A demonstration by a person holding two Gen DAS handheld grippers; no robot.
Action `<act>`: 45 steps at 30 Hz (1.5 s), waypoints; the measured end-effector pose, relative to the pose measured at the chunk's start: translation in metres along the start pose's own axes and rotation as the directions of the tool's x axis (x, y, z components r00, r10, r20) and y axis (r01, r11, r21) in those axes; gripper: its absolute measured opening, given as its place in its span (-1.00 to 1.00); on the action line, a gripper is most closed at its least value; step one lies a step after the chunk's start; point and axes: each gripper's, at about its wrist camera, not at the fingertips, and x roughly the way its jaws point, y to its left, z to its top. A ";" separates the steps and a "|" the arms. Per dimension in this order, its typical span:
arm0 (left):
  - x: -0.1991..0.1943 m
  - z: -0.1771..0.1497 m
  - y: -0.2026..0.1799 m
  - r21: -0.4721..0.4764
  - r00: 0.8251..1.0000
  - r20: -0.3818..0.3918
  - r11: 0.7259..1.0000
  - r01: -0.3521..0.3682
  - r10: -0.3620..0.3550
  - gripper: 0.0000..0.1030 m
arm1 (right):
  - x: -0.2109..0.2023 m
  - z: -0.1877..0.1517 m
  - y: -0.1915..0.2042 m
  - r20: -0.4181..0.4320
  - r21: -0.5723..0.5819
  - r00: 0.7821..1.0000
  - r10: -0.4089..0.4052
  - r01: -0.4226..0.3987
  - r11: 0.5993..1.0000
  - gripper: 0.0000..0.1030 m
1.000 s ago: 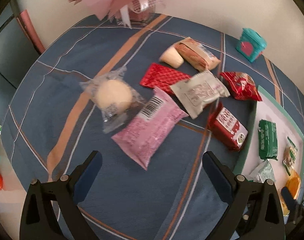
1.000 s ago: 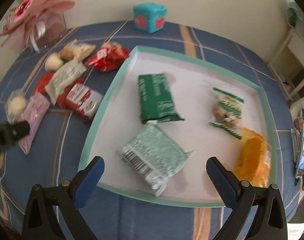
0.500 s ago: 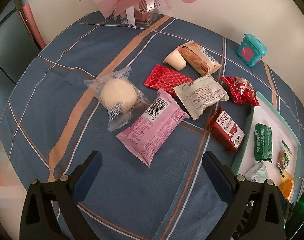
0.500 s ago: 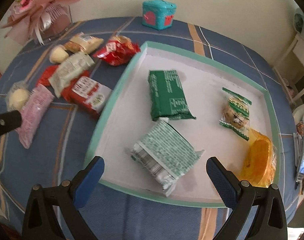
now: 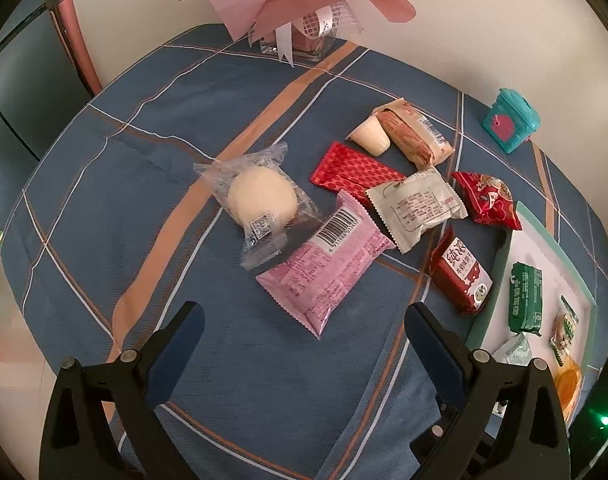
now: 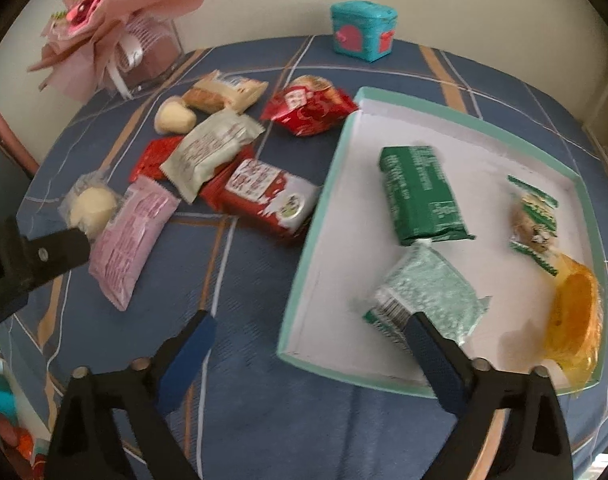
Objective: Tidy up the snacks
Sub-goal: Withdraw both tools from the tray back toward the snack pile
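Hovering wide open and empty, the left gripper (image 5: 300, 320) should drop squarely over the pink pack (image 5: 324, 264) near the surface's front edge; right gripper (image 6: 310, 332) idles released

Ahead of the left jaws, centred between them: a flat pouch (image 5: 324, 268) on the cloth (image 5: 144, 184), overlapping a bun pack (image 5: 260, 200) to its left, with a grey pack (image 5: 416, 208) and carton (image 5: 462, 276) to its right. Further ahead, a foil sachet (image 5: 352, 172), a jelly cup (image 5: 370, 140) touching a cake pack (image 5: 414, 138), and, far behind, a bouquet (image 5: 292, 0). Ahead-right of the right jaws: a tray (image 6: 316, 240) holding a wafer bar (image 6: 420, 196), a speckled pack (image 6: 428, 296) just before it, a cookie (image 6: 534, 220) and a cup (image 6: 576, 316) rightmost; behind the tray, a box (image 6: 362, 30).
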 end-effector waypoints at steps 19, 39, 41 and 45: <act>0.006 -0.003 0.002 -0.005 0.999 -0.035 1.000 0.013 -0.014 0.94 | 0.014 -0.015 0.012 -0.060 -0.050 0.998 -0.001 -0.002 0.999 -0.59; 0.014 0.008 0.028 -0.068 0.999 -0.035 0.997 0.028 -0.030 0.94 | -0.008 -0.008 0.000 -0.028 -0.003 0.999 0.044 -0.045 0.999 -0.42; 0.015 0.011 0.030 -0.062 0.999 -0.027 0.998 0.029 -0.031 0.94 | -0.010 -0.002 -0.004 -0.009 0.009 0.999 0.050 -0.050 0.999 0.03; 0.018 0.019 0.032 -0.031 1.000 0.006 0.999 0.016 -0.016 0.94 | -0.002 0.015 -0.004 0.001 0.033 0.997 0.073 -0.073 0.997 0.19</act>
